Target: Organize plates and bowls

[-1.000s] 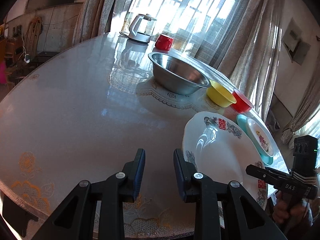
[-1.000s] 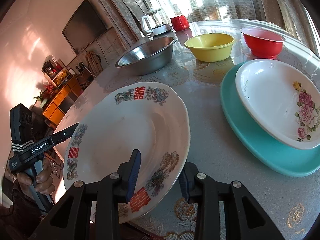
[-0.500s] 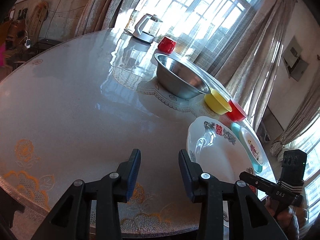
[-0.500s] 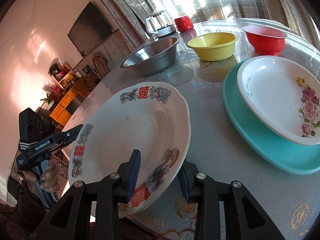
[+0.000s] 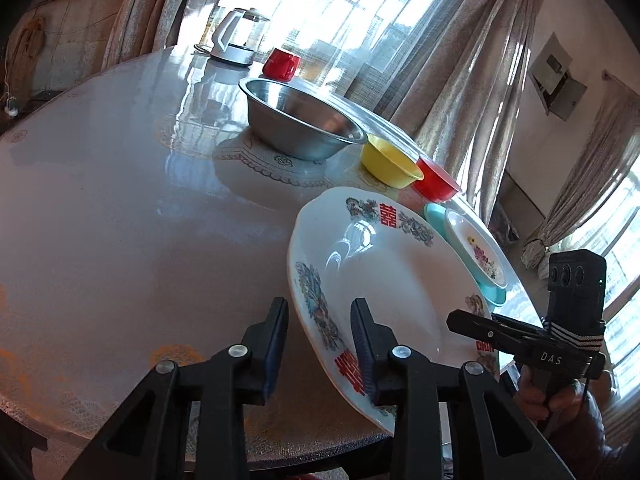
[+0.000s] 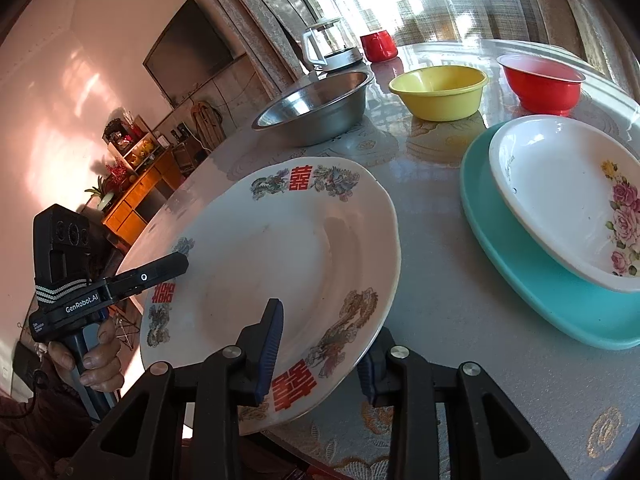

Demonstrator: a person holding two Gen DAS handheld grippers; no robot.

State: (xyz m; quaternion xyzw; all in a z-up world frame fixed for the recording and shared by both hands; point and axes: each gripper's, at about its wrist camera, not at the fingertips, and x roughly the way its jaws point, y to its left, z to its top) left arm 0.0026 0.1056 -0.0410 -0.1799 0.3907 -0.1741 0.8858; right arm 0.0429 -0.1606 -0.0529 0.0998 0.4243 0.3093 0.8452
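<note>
A white plate [image 6: 280, 248] with red characters and dragon prints hangs tilted over the table's near edge. My right gripper [image 6: 324, 332] is shut on its near rim, one finger on the face and one beneath, and the jaws are still tightening. The left rim of the same plate [image 5: 392, 280] sits between the closing jaws of my left gripper [image 5: 319, 308]. A strip of table still shows between its left finger [image 5: 278, 340] and the rim. In the right wrist view the left gripper [image 6: 176, 260] reaches over the plate's far left edge.
A floral white plate [image 6: 560, 192] lies on a teal plate [image 6: 520, 280] to the right. Behind them stand a red bowl [image 6: 540, 84], a yellow bowl [image 6: 440, 92] and a steel bowl [image 6: 316, 108]. A red cup [image 6: 378, 46] and a kettle [image 6: 328, 48] are by the window.
My left gripper has swung right from the bare table to the plate, so its fingers now straddle the rim. They widened, then narrowed again. The right gripper kept hold of the plate.
</note>
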